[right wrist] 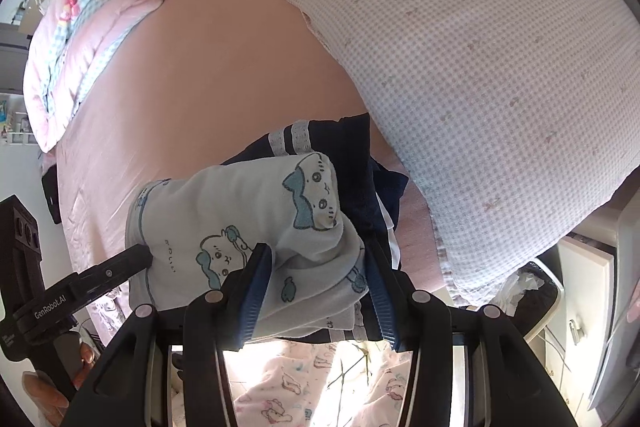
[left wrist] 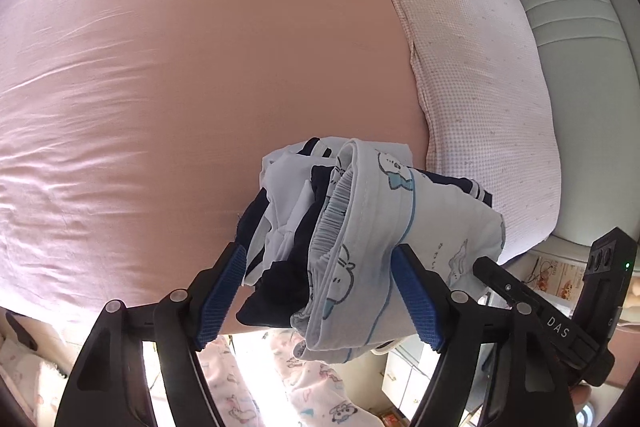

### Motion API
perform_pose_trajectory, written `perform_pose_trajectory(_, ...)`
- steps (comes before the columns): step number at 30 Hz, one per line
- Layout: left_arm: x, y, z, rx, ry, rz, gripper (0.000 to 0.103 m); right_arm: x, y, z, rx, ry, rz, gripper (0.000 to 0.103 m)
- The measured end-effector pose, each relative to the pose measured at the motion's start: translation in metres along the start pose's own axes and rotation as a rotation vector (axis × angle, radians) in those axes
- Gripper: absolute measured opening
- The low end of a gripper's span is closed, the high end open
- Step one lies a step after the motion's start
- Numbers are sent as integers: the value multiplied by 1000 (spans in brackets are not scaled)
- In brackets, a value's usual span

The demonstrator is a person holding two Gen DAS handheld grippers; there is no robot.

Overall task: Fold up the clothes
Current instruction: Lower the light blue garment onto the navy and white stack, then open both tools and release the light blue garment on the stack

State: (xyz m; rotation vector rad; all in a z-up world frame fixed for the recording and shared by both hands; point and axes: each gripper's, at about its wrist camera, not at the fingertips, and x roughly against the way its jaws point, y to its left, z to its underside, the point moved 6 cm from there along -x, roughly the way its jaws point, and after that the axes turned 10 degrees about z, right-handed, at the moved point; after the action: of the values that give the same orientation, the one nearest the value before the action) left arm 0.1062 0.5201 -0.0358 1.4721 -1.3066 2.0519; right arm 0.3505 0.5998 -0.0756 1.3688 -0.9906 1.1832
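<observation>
Left wrist view: folded bundle of clothes (left wrist: 360,239) sits low centre of frame, at the near edge of the pink bedsheet (left wrist: 180,67). Top layer pale blue with cartoon animal print and elastic waistband; navy and white layers stacked beside it. Left gripper (left wrist: 320,287) straddles the bundle, blue pads either side. Left pad stands just clear of the navy edge; right pad lies against the pale blue cloth, but no squeeze visible. Claw reads as released, bundle between the fingers.

Right wrist view: same bundle (right wrist: 256,227) in lower centre, pale blue piece on top, navy garment with white striped trim under it and poking out toward upper right. Right gripper (right wrist: 316,291) clenched on the bundle's near end, both blue pads pressing into the cloth, fabric bunched between them.

Checked pillow (right wrist: 480,67) fills upper right, just beside the bundle. Rumpled pink-and-blue quilt (right wrist: 100,7) at upper left, well apart. The other gripper's black body shows at the left edge, its tip touching the pale blue cloth.
</observation>
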Motion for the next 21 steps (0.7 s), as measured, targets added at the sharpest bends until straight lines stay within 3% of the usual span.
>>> perform_pose_trajectory(6, 21, -6, 0, -15, -16, 4, 75, 34, -4, 2, -16, -33, -55, 47)
perform_pose_trajectory(21, 81, -76, 43, -255, -109, -148, 75, 110, 20, 29, 112, -108, -152, 47)
